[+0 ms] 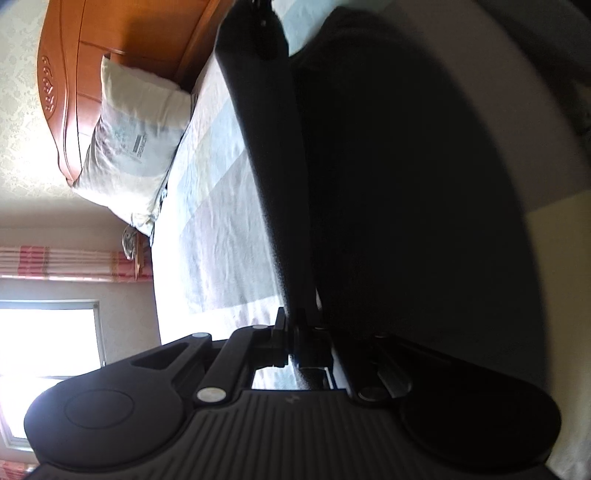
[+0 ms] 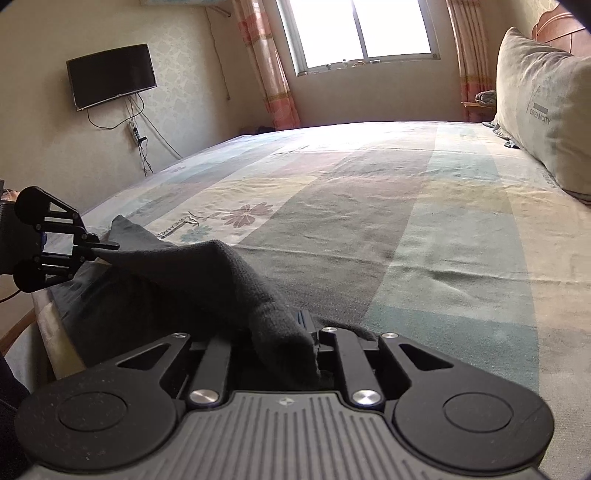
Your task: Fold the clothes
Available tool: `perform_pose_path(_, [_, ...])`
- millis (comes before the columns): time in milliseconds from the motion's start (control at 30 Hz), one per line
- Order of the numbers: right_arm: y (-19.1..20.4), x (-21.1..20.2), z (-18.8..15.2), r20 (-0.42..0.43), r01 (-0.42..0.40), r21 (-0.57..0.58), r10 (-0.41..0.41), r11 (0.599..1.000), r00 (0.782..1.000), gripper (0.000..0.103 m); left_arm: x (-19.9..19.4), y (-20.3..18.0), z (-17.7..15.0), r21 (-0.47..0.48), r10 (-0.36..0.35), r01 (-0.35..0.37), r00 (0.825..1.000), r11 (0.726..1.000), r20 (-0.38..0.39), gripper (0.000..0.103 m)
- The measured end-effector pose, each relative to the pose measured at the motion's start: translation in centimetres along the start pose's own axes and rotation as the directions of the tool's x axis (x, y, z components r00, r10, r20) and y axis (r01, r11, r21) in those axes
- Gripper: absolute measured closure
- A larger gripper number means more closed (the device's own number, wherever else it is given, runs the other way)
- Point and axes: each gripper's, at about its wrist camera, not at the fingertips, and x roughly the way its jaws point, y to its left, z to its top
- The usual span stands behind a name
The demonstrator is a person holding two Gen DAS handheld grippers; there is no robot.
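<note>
A dark grey knit garment (image 2: 192, 273) lies at the near edge of the bed, lifted into a ridge between both grippers. My right gripper (image 2: 291, 354) is shut on one bunched corner of it, the cloth hiding its fingertips. My left gripper (image 2: 107, 246) appears at the left of the right wrist view, turned on its side and shut on the garment's other corner. In the left wrist view the same garment (image 1: 406, 184) fills the middle and right as a dark sheet, running away from my left gripper (image 1: 306, 332), which pinches its edge.
The bed (image 2: 406, 221) has a pastel patchwork sheet with flower prints. A large pillow (image 2: 543, 118) leans on the wooden headboard (image 1: 110, 44). A wall television (image 2: 110, 75) with hanging cables, a window (image 2: 354, 29) and pink curtains stand beyond.
</note>
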Motion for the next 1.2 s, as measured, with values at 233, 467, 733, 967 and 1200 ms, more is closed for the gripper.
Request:
perform_pose_path(233, [0.7, 1.0, -1.8, -0.084, 0.051, -0.056, -0.056, 0.997, 0.995, 0.072, 1.3, -2.4, 1.0, 0.032, -0.123, 0.122, 0.992, 0.992, 0.021, 0.103])
perform_pose_path(467, [2.2, -2.3, -3.9, -0.145, 0.176, -0.064, -0.183, 0.982, 0.972, 0.038, 4.0, -2.1, 0.9, -0.020, -0.194, 0.195, 0.981, 0.981, 0.026, 0.103])
perform_pose_path(733, [3.2, -7.8, -8.3, -0.063, 0.053, 0.318, -0.034, 0.947, 0.997, 0.036, 4.7, -1.0, 1.5, -0.073, -0.184, 0.187, 0.982, 0.980, 0.044, 0.103])
perform_pose_path(967, [5.9, -3.2, -8.3, 0.103, -0.262, 0.548, 0.246, 0.795, 0.964, 0.030, -3.6, -7.6, -0.6, -0.119, -0.128, 0.132, 0.991, 0.984, 0.044, 0.103])
perform_pose_path(1200, [7.7, 4.3, -8.2, 0.080, -0.295, 0.641, 0.321, 0.709, 0.944, 0.026, -4.3, -6.8, -1.1, -0.165, -0.105, 0.111, 0.993, 0.980, 0.047, 0.103])
